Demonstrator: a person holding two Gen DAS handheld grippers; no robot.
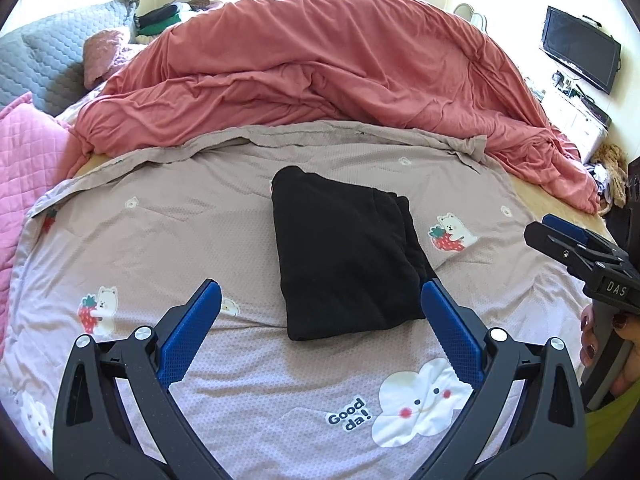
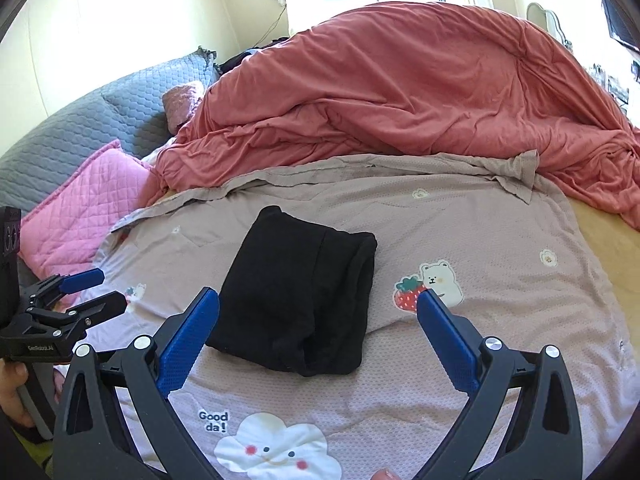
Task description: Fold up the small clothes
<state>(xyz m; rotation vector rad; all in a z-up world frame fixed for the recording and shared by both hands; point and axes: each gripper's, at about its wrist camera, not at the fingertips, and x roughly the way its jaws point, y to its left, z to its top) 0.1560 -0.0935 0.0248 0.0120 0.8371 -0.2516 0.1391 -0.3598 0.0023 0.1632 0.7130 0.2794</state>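
A black garment [image 1: 344, 252] lies folded into a compact rectangle on the taupe cartoon-print blanket [image 1: 160, 240]; it also shows in the right wrist view [image 2: 298, 296]. My left gripper [image 1: 320, 292] is open and empty, held just in front of the garment's near edge. My right gripper [image 2: 318, 300] is open and empty, above the garment's near right corner. In the left wrist view the right gripper [image 1: 560, 236] shows at the right edge. In the right wrist view the left gripper [image 2: 100, 292] shows at the left edge, jaws apart.
A bunched coral duvet [image 1: 320, 64] fills the far half of the bed. Pink quilted pillow [image 2: 88, 204] and grey headboard cushion [image 2: 100, 120] lie to the left. A wall TV [image 1: 580, 52] and shelf clutter are at the right.
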